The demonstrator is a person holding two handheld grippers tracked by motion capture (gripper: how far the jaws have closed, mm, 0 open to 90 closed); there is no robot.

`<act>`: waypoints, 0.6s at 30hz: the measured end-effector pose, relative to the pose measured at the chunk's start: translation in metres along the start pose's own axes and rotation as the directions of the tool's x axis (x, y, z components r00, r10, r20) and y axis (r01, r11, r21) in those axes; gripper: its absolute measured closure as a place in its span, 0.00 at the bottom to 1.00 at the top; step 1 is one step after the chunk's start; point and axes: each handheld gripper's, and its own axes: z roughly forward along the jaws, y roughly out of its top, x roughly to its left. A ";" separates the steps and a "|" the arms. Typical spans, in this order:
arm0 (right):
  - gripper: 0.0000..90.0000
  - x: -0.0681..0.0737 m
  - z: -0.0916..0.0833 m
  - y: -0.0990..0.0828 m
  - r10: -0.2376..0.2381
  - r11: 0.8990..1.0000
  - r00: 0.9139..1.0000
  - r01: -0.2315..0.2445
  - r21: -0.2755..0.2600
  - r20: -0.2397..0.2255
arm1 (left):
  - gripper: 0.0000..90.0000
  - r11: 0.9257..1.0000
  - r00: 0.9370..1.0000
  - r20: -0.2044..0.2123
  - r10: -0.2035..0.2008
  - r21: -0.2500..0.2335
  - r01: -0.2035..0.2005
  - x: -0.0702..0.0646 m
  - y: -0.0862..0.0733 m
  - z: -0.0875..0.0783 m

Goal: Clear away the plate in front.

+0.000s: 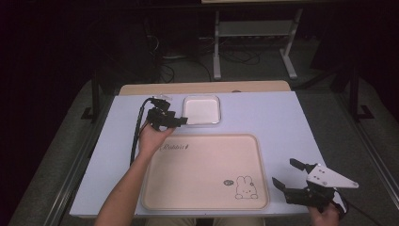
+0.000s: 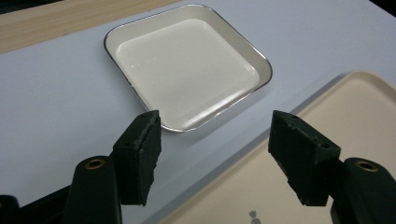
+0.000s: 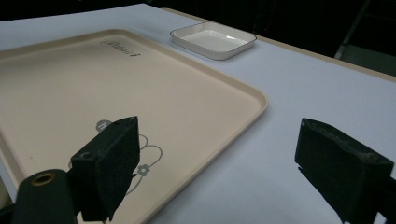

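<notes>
A small square white dish (image 1: 201,109) with a thin dark rim stands empty at the back middle of the white table. My left gripper (image 1: 176,118) hovers just left of it, jaws open and pointing at its near corner. In the left gripper view the dish (image 2: 187,65) lies just beyond the open left gripper (image 2: 215,119), and nothing sits between the pads. A large beige tray (image 1: 207,169) with a rabbit drawing lies empty in front. My right gripper (image 1: 286,172) stands open at the tray's right front corner, empty, and the right gripper (image 3: 219,126) spans the tray's edge (image 3: 252,100).
The white table top (image 1: 273,117) has a wooden strip (image 1: 202,87) along its far edge. Beyond it are the dark floor and a white desk frame (image 1: 254,42). A black cable (image 1: 136,136) trails from the left gripper along the person's forearm.
</notes>
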 end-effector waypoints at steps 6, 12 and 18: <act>0.15 0.000 0.000 0.000 -0.001 1.000 1.000 0.001 0.000 0.000 | 0.39 1.000 1.000 -0.005 -0.025 0.010 0.025 0.006 0.007 0.007; 0.15 0.000 0.000 0.000 -0.003 1.000 1.000 0.003 0.001 -0.001 | 0.39 0.999 0.999 -0.008 -0.042 0.013 0.042 0.010 0.015 0.013; 0.15 0.000 0.000 0.000 -0.004 1.000 1.000 0.004 -0.002 -0.001 | 0.40 0.999 0.999 -0.026 -0.037 0.036 0.038 0.010 0.024 0.022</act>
